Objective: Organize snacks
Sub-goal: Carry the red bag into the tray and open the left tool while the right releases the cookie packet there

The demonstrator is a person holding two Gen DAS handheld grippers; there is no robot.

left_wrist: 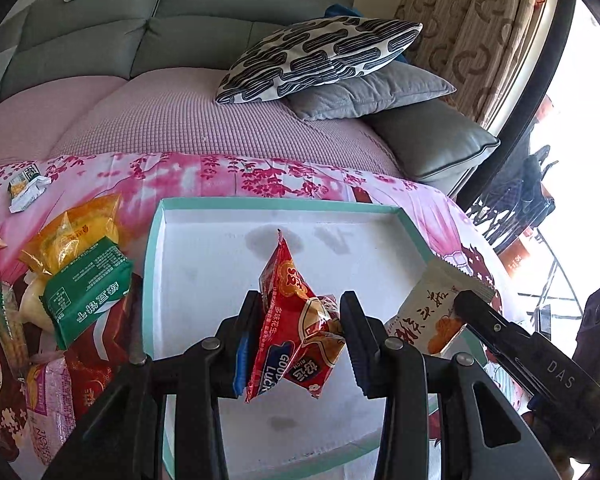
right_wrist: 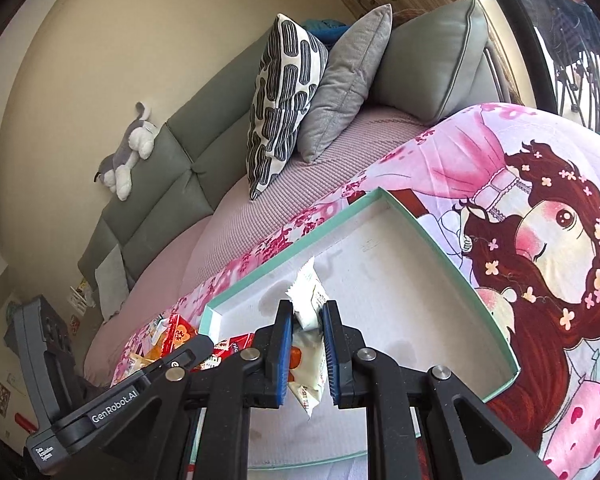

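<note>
So both grippers are loaded right now and hanging over the tray (left_wrist: 156, 248), the shallow white box with the teal rim sitting on the pink cartoon blanket (right_wrist: 540, 168). The left gripper (left_wrist: 300, 332) is clamped on a red peanut packet (left_wrist: 288, 280), pinched around its lower middle with the top corner sticking up past the fingers. The right gripper (right_wrist: 306, 344) is squeezed shut on a thin white packet (right_wrist: 308, 292) with an orange print, held about mid-length so both ends poke out. From the left camera you can see the right one coming in from the right side with the white packet over the tray's right rim. The tray looks empty inside, so I'd guess this is early in the sorting. Rest of the snacks are piled on the blanket to the left of the tray: a green biscuit pack (left_wrist: 86, 292), a yellow bag (left_wrist: 72, 236), a small packet (left_wrist: 26, 186) further back, and more I can't read. Handling-wise these foil sachets look light, crinkly and slick, so they'll flop and twist around the grip point, and the red one is already crumpled in the jaws. Peanuts shrug off a squeeze; whatever is in the white one might crumble. I'd grab at a sealed seam or across the flat middle, not a corner.
</note>
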